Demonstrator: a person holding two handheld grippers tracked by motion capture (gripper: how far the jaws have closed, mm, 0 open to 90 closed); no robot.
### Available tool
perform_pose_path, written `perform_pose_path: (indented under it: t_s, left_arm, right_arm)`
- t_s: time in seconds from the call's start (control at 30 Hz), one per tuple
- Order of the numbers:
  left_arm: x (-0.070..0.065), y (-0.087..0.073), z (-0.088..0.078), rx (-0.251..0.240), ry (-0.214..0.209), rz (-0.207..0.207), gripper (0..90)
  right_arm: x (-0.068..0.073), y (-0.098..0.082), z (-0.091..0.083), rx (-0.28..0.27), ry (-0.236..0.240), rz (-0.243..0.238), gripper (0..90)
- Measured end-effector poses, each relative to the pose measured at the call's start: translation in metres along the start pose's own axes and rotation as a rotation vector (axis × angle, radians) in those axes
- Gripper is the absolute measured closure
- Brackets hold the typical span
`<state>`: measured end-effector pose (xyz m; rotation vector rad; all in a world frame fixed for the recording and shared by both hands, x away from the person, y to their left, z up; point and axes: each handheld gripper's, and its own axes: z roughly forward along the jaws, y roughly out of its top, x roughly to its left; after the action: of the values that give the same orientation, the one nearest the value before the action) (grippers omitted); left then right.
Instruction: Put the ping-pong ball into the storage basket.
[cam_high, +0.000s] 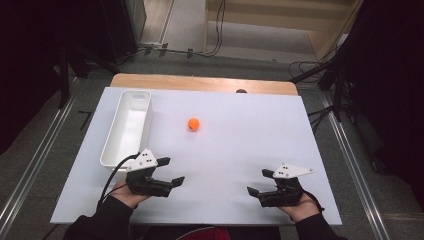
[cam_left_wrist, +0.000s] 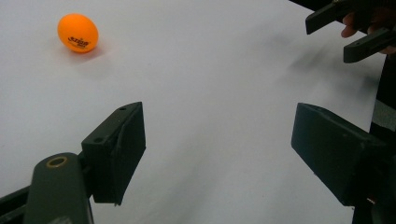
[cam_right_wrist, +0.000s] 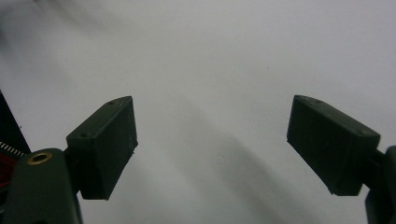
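Observation:
An orange ping-pong ball (cam_high: 193, 124) lies on the white table (cam_high: 240, 135) near its middle; the same ball (cam_left_wrist: 78, 32) sits at the upper left of the left gripper view. My left gripper (cam_high: 170, 171) hovers near the front left edge, below the ball and apart from it, jaws wide and empty (cam_left_wrist: 217, 149). My right gripper (cam_high: 260, 182) rests near the front right edge, also open with bare table between its jaws (cam_right_wrist: 212, 140). Its two jaws appear far off at the top right of the left gripper view.
A long white bin (cam_high: 111, 150) lies along the table's left side, just behind the left gripper. A wooden board edge (cam_high: 200, 82) runs along the table's far side. Cables and dark stands surround the table on the floor.

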<state>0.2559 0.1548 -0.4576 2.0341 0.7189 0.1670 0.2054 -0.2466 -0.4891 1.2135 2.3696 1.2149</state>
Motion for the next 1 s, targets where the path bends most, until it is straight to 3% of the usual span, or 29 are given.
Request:
perform_pose_path:
  t_s: [0.27,1.0]
  left_arm:
    - [0.000,0.005,0.006,-0.001,0.028,-0.008,18.3]
    - [0.006,0.020,0.021,-0.015,0.046,-0.033,15.1]
  right_arm:
    - [-0.001,0.000,0.000,0.000,0.003,0.003,14.7]
    - [-0.002,0.001,0.001,-0.005,0.006,0.003,14.7]
